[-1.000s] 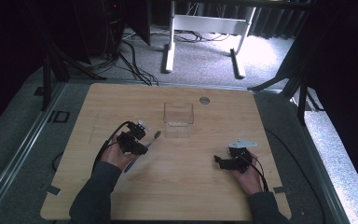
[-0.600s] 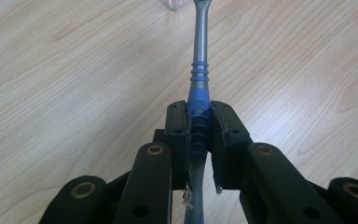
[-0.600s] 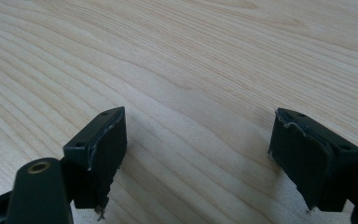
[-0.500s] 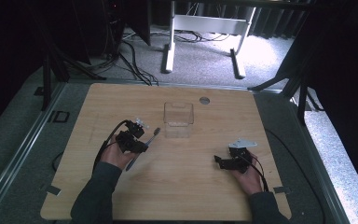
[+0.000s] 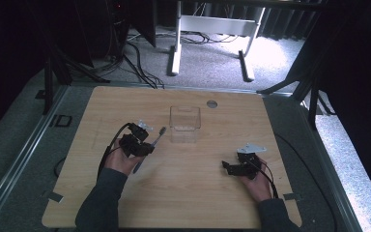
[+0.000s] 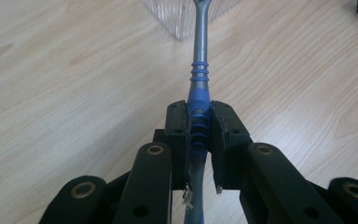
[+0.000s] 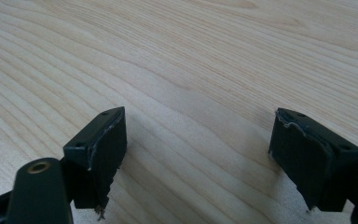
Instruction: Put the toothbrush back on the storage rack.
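Left claw (image 6: 199, 140) is pinching a grey toothbrush (image 6: 200, 70) by its blue ribbed grip, the pads pressed on either side of the handle. In the high view the left claw (image 5: 136, 143) sits left of the worktop (image 5: 198, 193) centre, and the toothbrush (image 5: 155, 137) runs straight out ahead of it, its long axis aimed up and to the right with the bristled head nearest the clear plastic container (image 5: 185, 118). Head and container lie close but apart, so a short push along that axis looks like what remains. Right claw (image 7: 200, 154), spread wide and empty, rests low over bare wood well off to the right (image 5: 234, 166), farther from the container.
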Motion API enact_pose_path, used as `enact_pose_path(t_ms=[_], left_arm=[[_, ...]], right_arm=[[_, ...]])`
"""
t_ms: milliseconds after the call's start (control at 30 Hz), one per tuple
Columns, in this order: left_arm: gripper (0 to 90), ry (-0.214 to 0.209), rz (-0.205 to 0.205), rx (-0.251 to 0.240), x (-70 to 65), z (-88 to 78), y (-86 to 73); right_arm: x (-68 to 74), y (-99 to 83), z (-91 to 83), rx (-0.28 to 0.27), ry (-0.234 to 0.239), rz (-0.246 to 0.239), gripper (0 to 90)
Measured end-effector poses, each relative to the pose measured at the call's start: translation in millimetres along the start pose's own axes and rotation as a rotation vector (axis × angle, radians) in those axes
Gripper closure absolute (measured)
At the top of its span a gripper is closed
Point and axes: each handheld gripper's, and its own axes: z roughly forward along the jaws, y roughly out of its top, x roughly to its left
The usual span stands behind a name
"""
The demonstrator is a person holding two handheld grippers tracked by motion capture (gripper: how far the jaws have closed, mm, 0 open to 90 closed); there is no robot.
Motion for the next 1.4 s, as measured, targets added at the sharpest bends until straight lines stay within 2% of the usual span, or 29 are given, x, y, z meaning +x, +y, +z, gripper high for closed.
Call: enact_pose_path(t_ms=[333,567,767,1400], left_arm=[[78.5,0.01,-0.003,-0.046,-1.7,-2.5,0.6],[78.5,0.015,0.006,-0.097,-3.8,-5.6,1.3],[78.5,0.013,0.007,-0.107,-4.1,-5.4,2.2],[78.5,0.007,0.005,-0.19,-8.3,-2.9,7.3]], right_arm=[[0.0,0.0,0.0,0.0,0.0,0.0,18.6],[-0.1,0.0,0.0,-0.001,0.0,-0.001,18.6],[-0.1,0.0,0.0,0.0,0.0,-0.001,18.6],[-0.2,0.0,0.1,-0.002,0.0,-0.003,18.6]])
